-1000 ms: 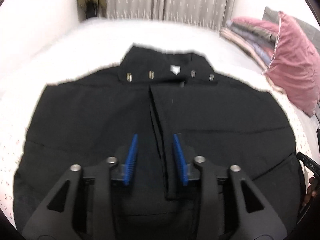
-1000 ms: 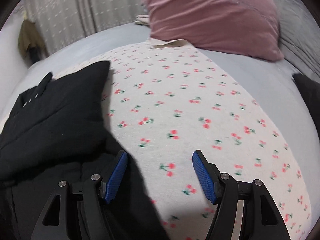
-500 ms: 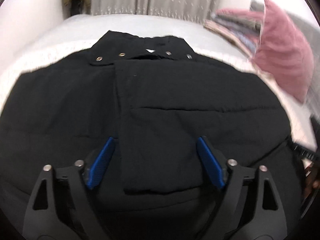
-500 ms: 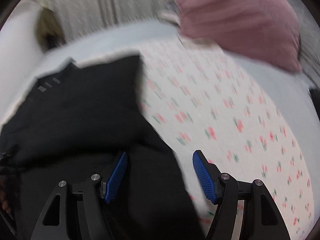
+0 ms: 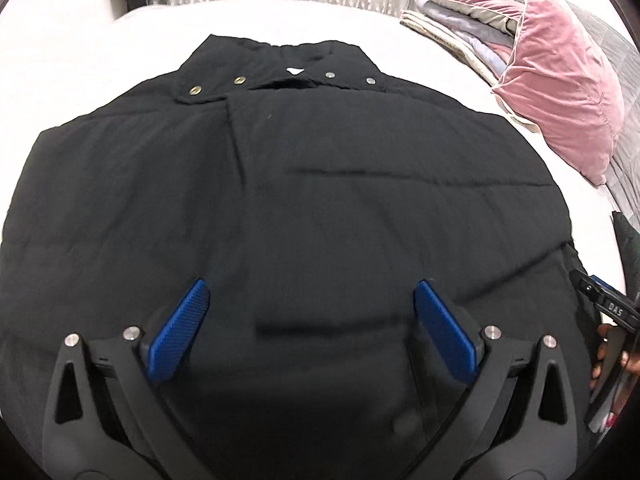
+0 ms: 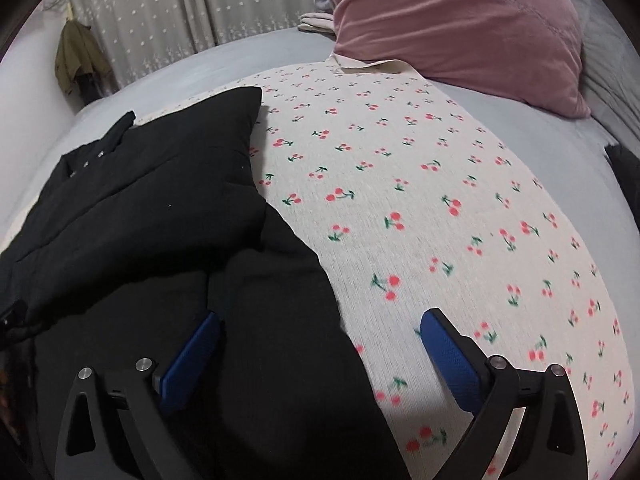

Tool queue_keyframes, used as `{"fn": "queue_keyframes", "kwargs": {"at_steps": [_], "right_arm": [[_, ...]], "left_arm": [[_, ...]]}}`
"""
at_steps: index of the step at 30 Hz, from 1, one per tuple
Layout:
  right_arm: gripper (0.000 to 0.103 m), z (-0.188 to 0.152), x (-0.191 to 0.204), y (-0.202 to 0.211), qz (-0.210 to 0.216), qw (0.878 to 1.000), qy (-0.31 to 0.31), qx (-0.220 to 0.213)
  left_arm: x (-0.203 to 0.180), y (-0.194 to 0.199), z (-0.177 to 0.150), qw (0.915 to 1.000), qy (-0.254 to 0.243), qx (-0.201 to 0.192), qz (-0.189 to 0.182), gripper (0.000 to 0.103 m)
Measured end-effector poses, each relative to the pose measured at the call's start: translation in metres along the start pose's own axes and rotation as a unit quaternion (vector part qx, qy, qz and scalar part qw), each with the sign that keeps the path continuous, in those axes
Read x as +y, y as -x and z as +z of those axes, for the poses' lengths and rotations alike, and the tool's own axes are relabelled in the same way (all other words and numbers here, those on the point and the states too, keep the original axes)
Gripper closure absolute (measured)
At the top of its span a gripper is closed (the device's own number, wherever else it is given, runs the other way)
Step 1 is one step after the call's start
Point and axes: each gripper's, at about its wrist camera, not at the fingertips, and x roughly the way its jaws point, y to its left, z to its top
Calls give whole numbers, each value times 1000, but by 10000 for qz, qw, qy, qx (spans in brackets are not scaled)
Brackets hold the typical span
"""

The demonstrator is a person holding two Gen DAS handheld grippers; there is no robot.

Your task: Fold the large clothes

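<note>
A large black padded jacket [image 5: 320, 200] lies flat on the bed, front up, collar with metal snaps [image 5: 280, 76] at the far end. My left gripper [image 5: 312, 308] is open and empty, hovering over the jacket's lower middle. My right gripper [image 6: 320, 332] is open and empty at the jacket's right edge; its left finger [image 6: 192, 356] is over black fabric [image 6: 160, 220], its right finger [image 6: 452, 352] over the cherry-print sheet [image 6: 440, 200]. The right gripper also shows at the right edge of the left wrist view [image 5: 608, 308].
A pink velvet pillow [image 5: 560, 80] and folded blankets [image 5: 452, 20] lie at the bed's far right. The pillow also shows in the right wrist view [image 6: 460, 28]. Curtains [image 6: 180, 12] and a hanging olive garment [image 6: 78, 56] stand behind the bed.
My left gripper opened wide, letting go of the jacket's front placket, and moved closer over the jacket. My right gripper shifted left onto the jacket's edge.
</note>
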Motion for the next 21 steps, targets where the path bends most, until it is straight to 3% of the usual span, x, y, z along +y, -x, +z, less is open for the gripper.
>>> {"fn": "queue_keyframes", "kwargs": {"at_steps": [4, 9, 16, 21], "right_arm": [[2, -8, -3, 20, 128, 9999, 91, 58], [2, -21, 0, 60, 147, 9982, 498, -304], [2, -42, 10, 112, 201, 9916, 1102, -646], [2, -67, 29, 138, 202, 9805, 1816, -725]], "left_arm": [[3, 35, -17, 9998, -145, -113, -105, 0], [14, 88, -47, 9984, -327, -419, -216, 0], [48, 149, -95, 9976, -3, -425, -553, 0], [81, 190, -132, 9973, 87, -618, -392, 0]]}}
